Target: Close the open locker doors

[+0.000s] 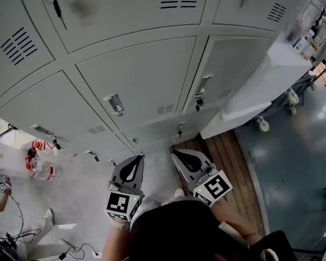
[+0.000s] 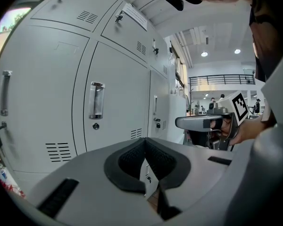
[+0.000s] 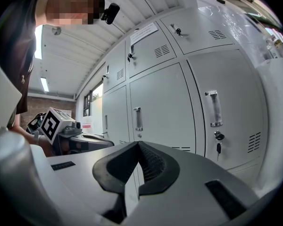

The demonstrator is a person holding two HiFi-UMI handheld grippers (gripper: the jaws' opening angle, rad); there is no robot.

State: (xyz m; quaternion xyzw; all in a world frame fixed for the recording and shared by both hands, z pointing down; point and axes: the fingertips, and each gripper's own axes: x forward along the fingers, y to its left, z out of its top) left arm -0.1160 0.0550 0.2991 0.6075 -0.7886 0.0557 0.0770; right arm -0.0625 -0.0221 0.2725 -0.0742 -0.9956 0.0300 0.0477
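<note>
A wall of grey lockers (image 1: 136,80) fills the head view, and every door I can see sits flush and closed. Both grippers are held close in front of it, side by side and apart from the doors. My left gripper (image 1: 137,160) (image 2: 144,141) has its jaws together with nothing between them. It faces a door with a chrome handle (image 2: 96,100). My right gripper (image 1: 176,154) (image 3: 138,143) is likewise shut and empty, facing doors with handles (image 3: 137,119) and a key in a lock (image 3: 218,147).
A white cabinet on castors (image 1: 271,80) stands against the lockers at the right. Wooden floor slats (image 1: 228,151) lie below it. On the floor at the left are a water bottle (image 1: 43,173) and cables (image 1: 22,238). Keys hang from upper doors (image 1: 57,7).
</note>
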